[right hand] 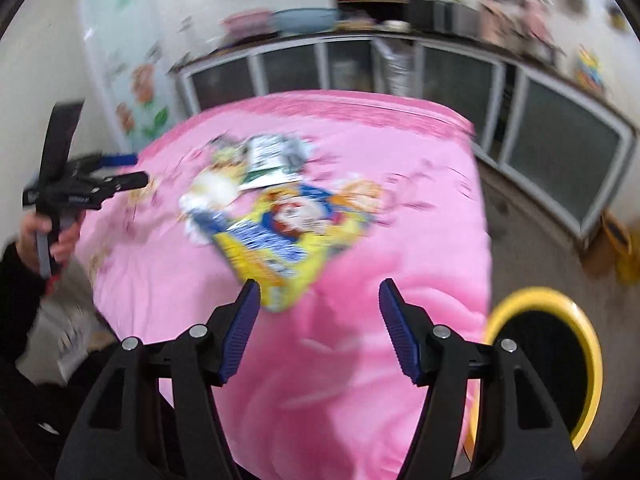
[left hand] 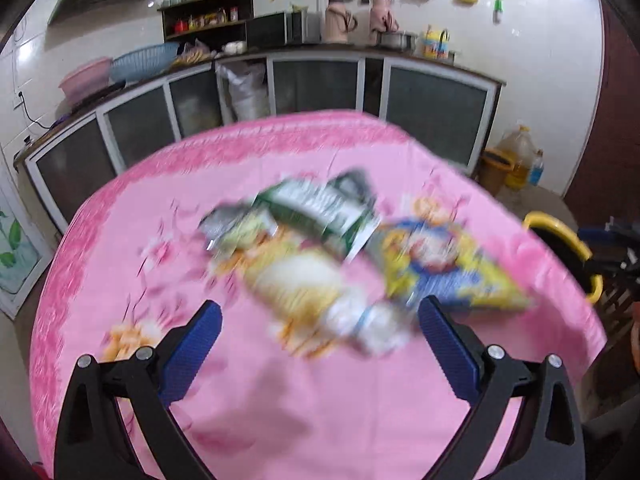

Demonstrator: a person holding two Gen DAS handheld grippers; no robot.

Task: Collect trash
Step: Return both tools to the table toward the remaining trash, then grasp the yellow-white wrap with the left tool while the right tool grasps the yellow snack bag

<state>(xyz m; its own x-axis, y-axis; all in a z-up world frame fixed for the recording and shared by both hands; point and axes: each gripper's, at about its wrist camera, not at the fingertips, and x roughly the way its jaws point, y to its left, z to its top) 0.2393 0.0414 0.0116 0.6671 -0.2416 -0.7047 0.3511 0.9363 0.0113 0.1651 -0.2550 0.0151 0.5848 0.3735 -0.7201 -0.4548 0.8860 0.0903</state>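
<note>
Several snack wrappers lie in a pile on the pink tablecloth (left hand: 280, 400): a green and white packet (left hand: 320, 208), a pale yellow packet (left hand: 296, 280), a crumpled white wrapper (left hand: 372, 328) and a yellow and blue packet (left hand: 440, 268), which also shows in the right wrist view (right hand: 288, 232). My left gripper (left hand: 320, 320) is open above the table, just short of the white wrapper. My right gripper (right hand: 320, 296) is open, its left finger beside the yellow packet's near corner. The left gripper also shows in the right wrist view (right hand: 124, 168), at the table's left. Both views are blurred.
A black bin with a yellow rim (right hand: 552, 360) stands on the floor at the table's right edge; it also shows in the left wrist view (left hand: 560, 248). Kitchen cabinets (left hand: 320, 80) and a counter run behind the table. Oil bottles (left hand: 520, 156) stand on the floor.
</note>
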